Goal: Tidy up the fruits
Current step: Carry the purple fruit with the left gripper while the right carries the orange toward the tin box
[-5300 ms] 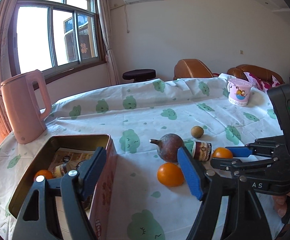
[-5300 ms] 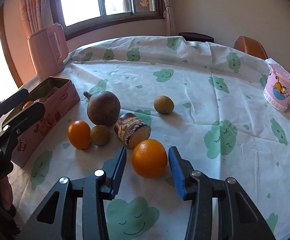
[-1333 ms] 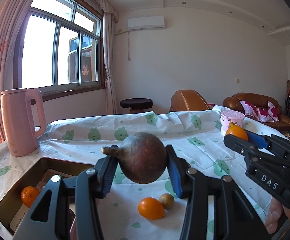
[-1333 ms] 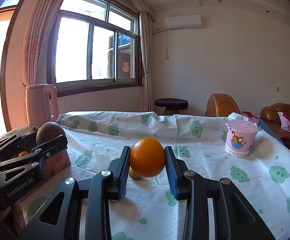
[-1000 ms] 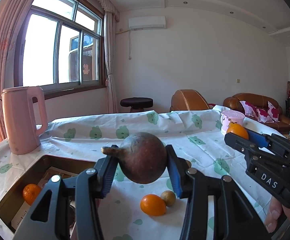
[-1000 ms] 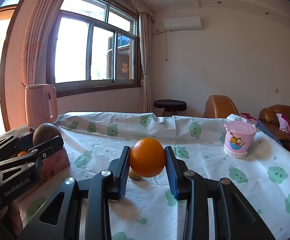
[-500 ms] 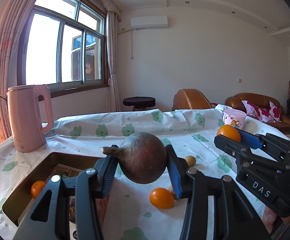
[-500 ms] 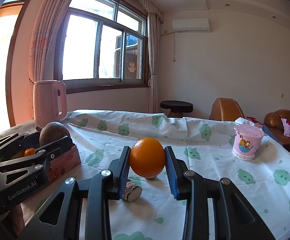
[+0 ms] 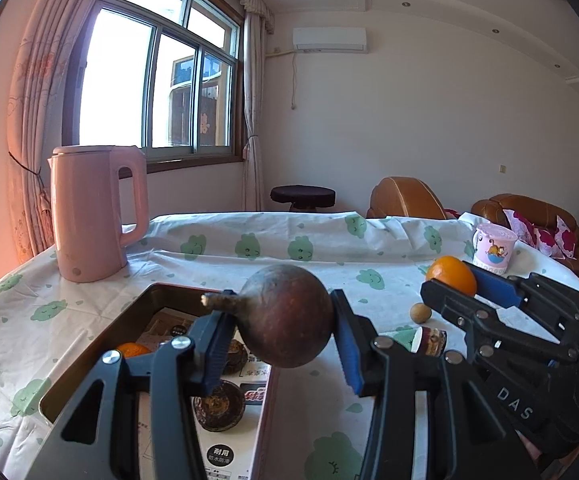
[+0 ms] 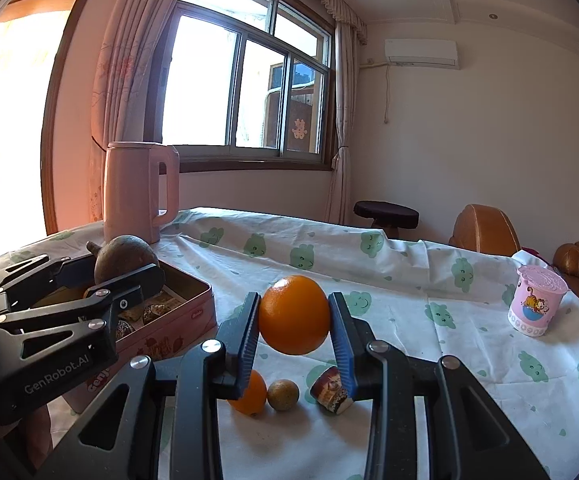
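The left gripper (image 9: pixel 281 332) is clamped on the round dark brown stemmed fruit (image 9: pixel 285 316) above the pink metal tin (image 10: pixel 193 300), while the right gripper (image 10: pixel 294 334) squeezes the smooth orange (image 10: pixel 294 314) at its widest middle above the tablecloth; both look firm, perhaps slippery.

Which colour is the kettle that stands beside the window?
The kettle is pale pink, clearest in the left wrist view.

Matt brown fruit (image 9: pixel 285 316), rough dull skin. Orange (image 10: pixel 294 314): glossy, dimpled peel. Metal tin (image 10: pixel 193 304), pink painted walls. Cloth table cover (image 9: pixel 249 256), wrinkled. Kettle (image 9: pixel 89 212): smooth matt pink plastic.
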Demonstrator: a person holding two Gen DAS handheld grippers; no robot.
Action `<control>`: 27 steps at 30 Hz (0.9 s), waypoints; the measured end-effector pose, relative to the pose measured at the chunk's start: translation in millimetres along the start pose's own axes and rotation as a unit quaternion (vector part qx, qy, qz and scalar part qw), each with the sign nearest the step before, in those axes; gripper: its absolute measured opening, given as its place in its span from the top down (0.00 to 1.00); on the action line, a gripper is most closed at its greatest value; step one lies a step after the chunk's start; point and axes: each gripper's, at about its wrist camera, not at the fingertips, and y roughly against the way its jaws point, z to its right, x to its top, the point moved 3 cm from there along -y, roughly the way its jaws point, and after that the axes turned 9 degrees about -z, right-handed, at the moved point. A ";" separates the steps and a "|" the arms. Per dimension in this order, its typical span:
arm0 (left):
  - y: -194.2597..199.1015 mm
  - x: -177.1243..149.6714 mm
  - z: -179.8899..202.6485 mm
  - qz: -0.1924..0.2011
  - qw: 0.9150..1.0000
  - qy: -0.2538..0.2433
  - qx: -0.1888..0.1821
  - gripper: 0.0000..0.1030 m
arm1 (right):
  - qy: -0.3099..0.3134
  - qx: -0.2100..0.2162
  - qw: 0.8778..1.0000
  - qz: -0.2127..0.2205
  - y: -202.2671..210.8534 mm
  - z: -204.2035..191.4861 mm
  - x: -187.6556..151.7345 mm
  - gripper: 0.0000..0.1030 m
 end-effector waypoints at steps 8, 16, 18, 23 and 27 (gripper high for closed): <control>6.2 -2.1 -20.8 0.000 1.000 0.012 0.015 0.53 | 0.017 0.019 1.000 -0.001 -6.4 -25.0 4.4 0.65; 9.7 -4.3 -38.3 0.000 0.999 0.018 0.035 0.53 | 0.029 0.034 0.999 -0.003 -12.5 -44.4 8.1 0.65; 9.9 -4.8 -43.1 -0.001 0.999 0.020 0.039 0.53 | 0.033 0.037 0.999 -0.003 -13.8 -49.4 9.3 0.65; 10.4 -6.7 -56.1 -0.006 0.998 0.030 0.048 0.53 | 0.042 0.043 0.998 -0.002 -15.4 -60.0 13.2 0.65; 12.2 -8.2 -65.0 -0.007 0.998 0.034 0.056 0.53 | 0.047 0.048 0.998 0.000 -16.6 -67.4 18.0 0.65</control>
